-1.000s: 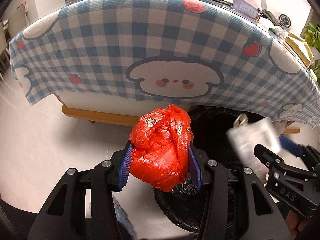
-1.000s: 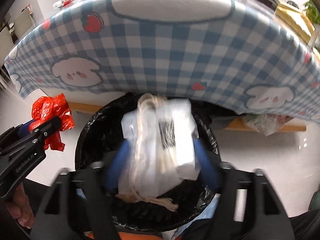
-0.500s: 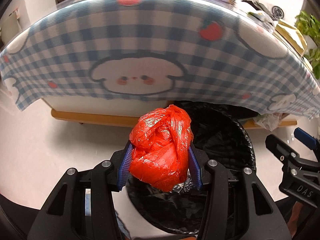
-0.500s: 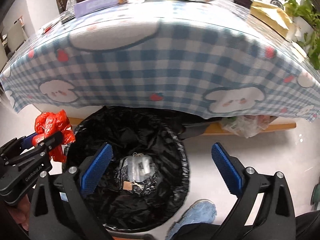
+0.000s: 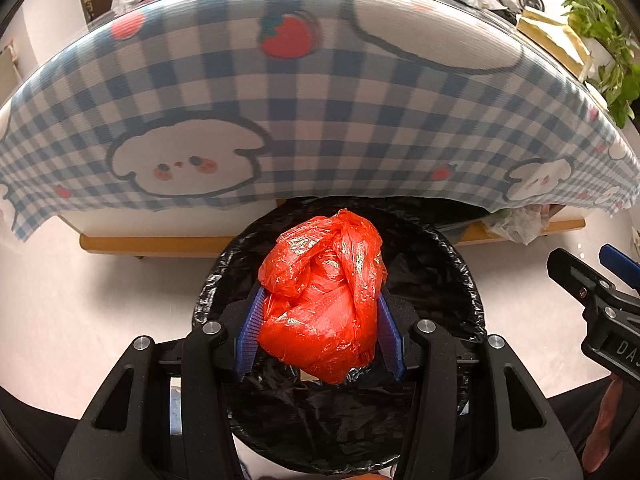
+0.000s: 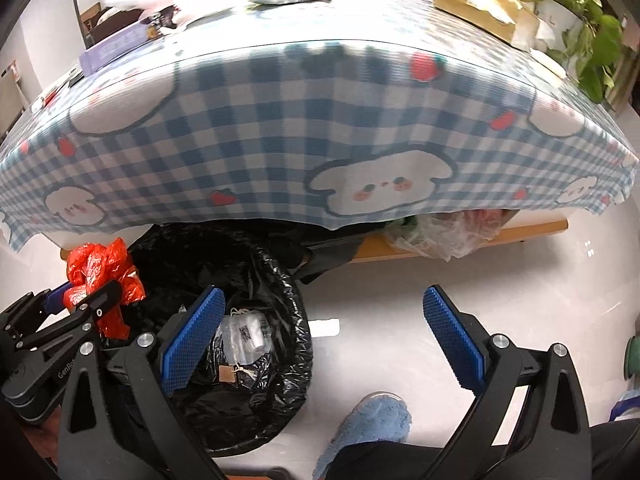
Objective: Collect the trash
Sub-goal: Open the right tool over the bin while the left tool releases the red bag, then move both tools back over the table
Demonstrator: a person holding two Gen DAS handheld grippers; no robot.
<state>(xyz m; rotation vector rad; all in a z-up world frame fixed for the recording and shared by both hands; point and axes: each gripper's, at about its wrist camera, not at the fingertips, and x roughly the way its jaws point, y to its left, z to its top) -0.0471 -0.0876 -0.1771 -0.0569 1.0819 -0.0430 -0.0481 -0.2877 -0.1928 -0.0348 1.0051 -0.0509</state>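
Crinkly glossy plastic red bag [image 5: 320, 300], shiny black bin liner [image 5: 440, 280], checked cloth tablecloth [image 5: 320, 120]

A table [image 6: 536, 227] with a light wooden lower rail stood on a pale, glossy floor [image 6: 380, 304] and was covered by a blue-and-white checked tablecloth [image 6: 256, 128] printed with white puppies and red strawberries, its hem overhanging the near edge. A leafy potted plant [image 6: 576, 20] stood at the table's far right corner, by a brown paper package [image 6: 476, 4]. White wall [image 5: 52, 4] showed beyond the far left corner.
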